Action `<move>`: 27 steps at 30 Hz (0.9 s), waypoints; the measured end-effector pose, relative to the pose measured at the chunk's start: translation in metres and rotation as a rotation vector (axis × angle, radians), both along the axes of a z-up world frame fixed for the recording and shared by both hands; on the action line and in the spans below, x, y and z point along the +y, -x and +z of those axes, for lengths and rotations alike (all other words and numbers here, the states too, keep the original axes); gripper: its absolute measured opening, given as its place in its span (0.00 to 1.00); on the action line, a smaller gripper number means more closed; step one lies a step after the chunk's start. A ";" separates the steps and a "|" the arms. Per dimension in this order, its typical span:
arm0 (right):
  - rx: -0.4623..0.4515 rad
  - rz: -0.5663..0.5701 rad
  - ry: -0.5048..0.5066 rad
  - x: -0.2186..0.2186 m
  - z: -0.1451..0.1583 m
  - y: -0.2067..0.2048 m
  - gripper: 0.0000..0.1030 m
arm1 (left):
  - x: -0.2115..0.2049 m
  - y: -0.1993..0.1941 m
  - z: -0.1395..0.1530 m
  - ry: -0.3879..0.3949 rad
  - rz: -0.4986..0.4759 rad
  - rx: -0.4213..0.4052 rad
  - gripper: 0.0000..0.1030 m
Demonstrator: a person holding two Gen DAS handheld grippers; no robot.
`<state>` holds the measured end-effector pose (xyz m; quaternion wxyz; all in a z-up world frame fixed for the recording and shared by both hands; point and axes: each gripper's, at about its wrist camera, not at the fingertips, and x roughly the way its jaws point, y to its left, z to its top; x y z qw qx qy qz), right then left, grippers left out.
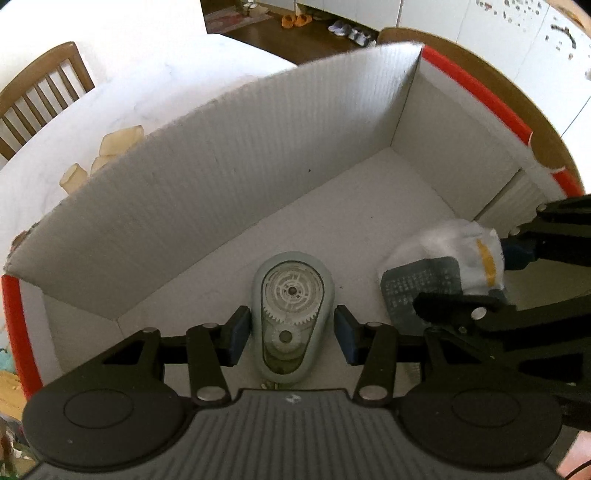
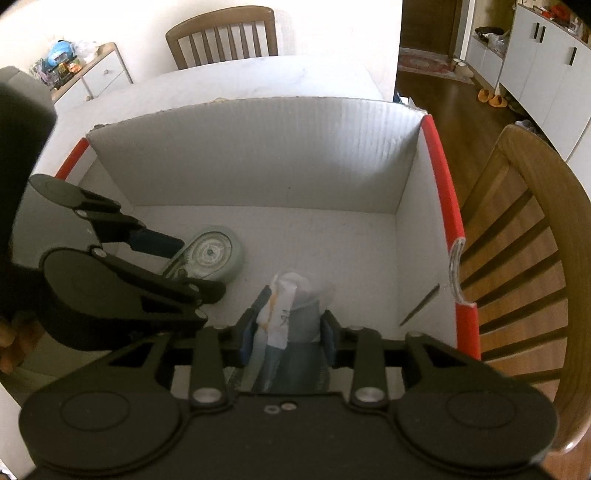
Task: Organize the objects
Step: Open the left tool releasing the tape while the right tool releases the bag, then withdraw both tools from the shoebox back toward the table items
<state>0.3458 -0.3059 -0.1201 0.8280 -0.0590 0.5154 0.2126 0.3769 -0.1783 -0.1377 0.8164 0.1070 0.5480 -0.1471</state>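
Observation:
A white cardboard box with red edges stands on the table; both grippers are inside it. A pale green correction-tape dispenser lies on the box floor between the pads of my left gripper, with a small gap on each side; the gripper is open. It also shows in the right wrist view, beside the left gripper. My right gripper is shut on a plastic-wrapped grey packet, low over the box floor. The packet and the right gripper show at the right of the left wrist view.
Several yellowish translucent pieces lie on the white table behind the box's far wall. Wooden chairs stand at the table's far side and right of the box. A thin dark stick leans on the box's right wall.

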 end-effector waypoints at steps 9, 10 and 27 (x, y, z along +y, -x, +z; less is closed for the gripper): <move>-0.030 0.006 -0.014 0.001 0.013 0.011 0.50 | 0.021 0.025 0.027 0.065 0.033 -0.072 0.59; -0.040 0.009 -0.019 0.001 0.016 0.013 0.52 | 0.025 0.028 0.030 0.078 0.036 -0.084 0.59; -0.189 0.006 -0.106 0.001 0.083 0.060 0.61 | 0.076 0.090 0.102 0.208 0.100 -0.296 0.59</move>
